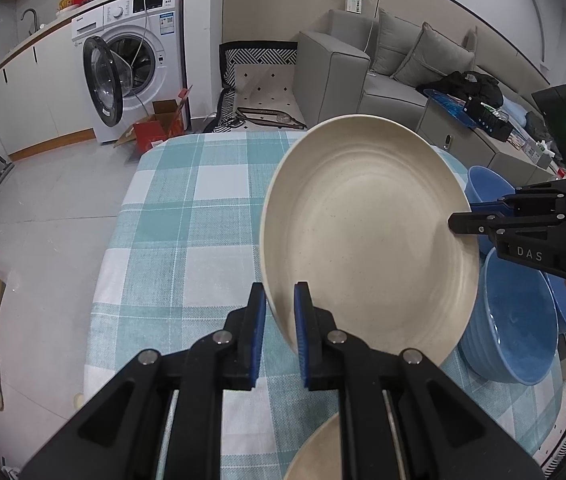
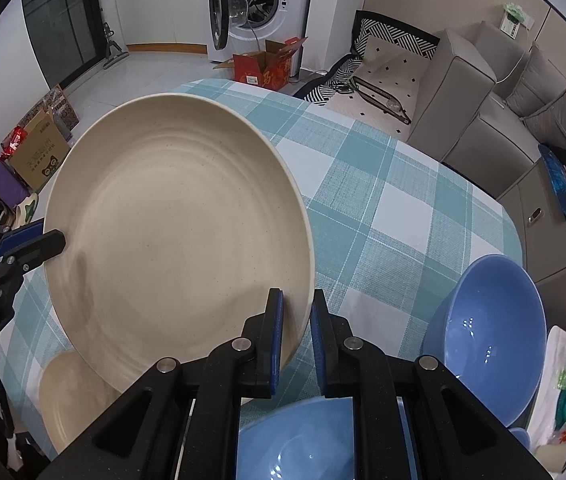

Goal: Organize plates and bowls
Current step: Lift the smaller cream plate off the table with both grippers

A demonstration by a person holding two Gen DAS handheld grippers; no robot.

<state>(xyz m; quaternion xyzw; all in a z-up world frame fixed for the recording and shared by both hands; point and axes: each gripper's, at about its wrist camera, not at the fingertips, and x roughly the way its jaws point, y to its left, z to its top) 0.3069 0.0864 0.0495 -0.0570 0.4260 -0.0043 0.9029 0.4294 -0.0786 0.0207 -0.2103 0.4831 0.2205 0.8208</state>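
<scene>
Nearest the left wrist camera, the left claw [image 1: 279,300] is pinched shut on the near rim of a beige plate [image 1: 367,236], its blue pads [image 1: 302,320] pressing either side of the edge. The right claw [image 2: 297,312] is likewise clamped on the opposite rim of the same plate [image 2: 175,224], so both claws carry it between them above the bench [image 1: 187,216], which wears a teal and white checked cloth. The plate is held clear of the cloth and tilted, its hollow face turned up toward both cameras; being round, it has no long axis to speak of. Below it, at the near edge of the bench, part of a second beige plate [image 2: 71,392] lies flat. To the right of the held plate stand blue bowls: one directly under the right claw [image 2: 295,440] and a larger one [image 2: 491,340] beside it, both opening upward. Beyond the bench, across the tiled floor, a washing machine [image 1: 135,60] stands with its door open, a red cardboard box [image 2: 263,66] in front of it, and a grey sofa [image 1: 383,64] to the right.
</scene>
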